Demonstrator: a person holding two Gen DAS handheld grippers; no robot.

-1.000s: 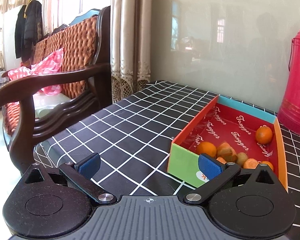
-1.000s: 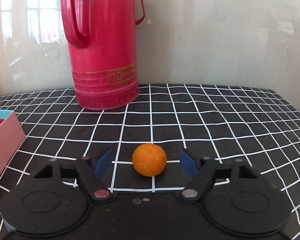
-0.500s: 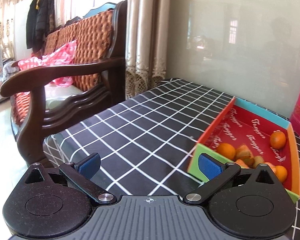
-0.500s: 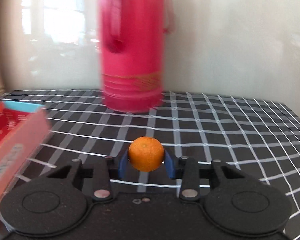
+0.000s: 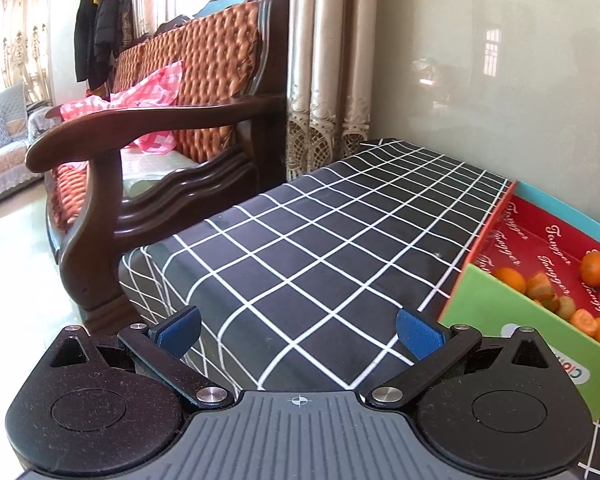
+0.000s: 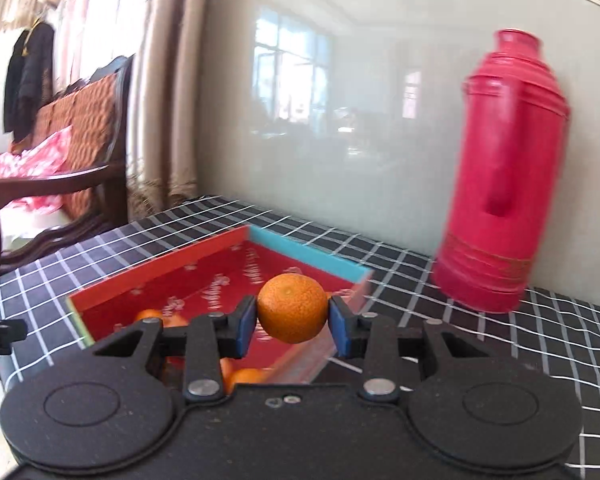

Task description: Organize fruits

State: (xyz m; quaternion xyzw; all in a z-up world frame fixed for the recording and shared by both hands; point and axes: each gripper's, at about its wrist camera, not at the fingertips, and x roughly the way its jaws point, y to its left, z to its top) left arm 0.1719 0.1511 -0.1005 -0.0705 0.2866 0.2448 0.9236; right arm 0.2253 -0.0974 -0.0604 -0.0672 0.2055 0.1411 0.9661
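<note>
— Fruits mostly sit in the box [image 6: 168,276] already; we count several oranges [image 5: 510,279] at the right edge of the left view. What's left?

— One orange [image 6: 292,307], centre of the right view, clamped between the pads of our right hand-held gripper [image 6: 292,322], above the box's near wall. We judge only the drop remains.

— And our left hand-held gripper [image 5: 298,330]?

— Spread apart, empty, level over the tabletop [image 5: 320,248], beside the box.

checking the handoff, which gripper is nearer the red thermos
Right. The right gripper, shut on a tangerine over the fruit box, has the red thermos just beyond on its right. The left gripper is open by the box's far side, thermos barely in view.
</note>
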